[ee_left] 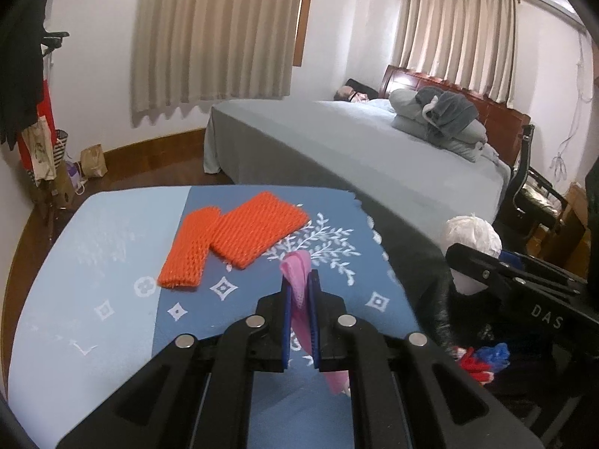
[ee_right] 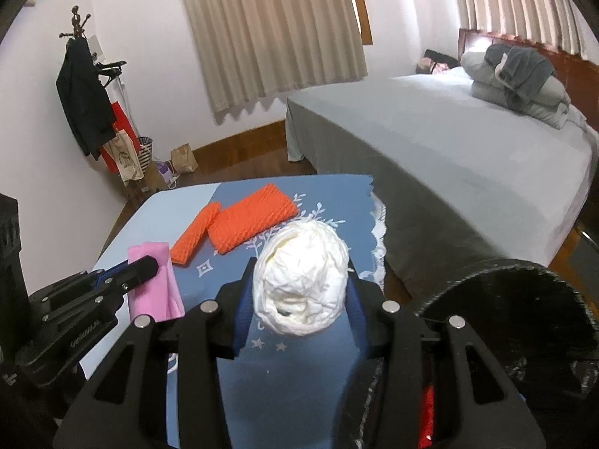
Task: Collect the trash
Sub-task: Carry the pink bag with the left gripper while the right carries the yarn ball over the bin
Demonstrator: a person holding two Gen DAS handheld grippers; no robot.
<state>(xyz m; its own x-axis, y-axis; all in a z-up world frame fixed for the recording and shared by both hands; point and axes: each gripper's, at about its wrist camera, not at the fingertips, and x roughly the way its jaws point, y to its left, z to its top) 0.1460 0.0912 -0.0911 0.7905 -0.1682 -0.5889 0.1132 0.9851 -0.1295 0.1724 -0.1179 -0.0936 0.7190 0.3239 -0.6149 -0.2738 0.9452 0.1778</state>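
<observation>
My left gripper is shut on a pink foam net sleeve, which hangs between the blue pads above the table. From the right wrist view that same pink sleeve shows at the left with the left gripper on it. My right gripper is shut on a crumpled white paper ball, lifted over the blue tablecloth. In the left wrist view the white ball is at the right. Two orange foam net sleeves lie flat on the cloth beyond both grippers.
A black bin with a dark liner stands at the table's right side; red and blue scraps lie in it. A grey bed fills the room behind. A coat rack and bags stand by the far wall.
</observation>
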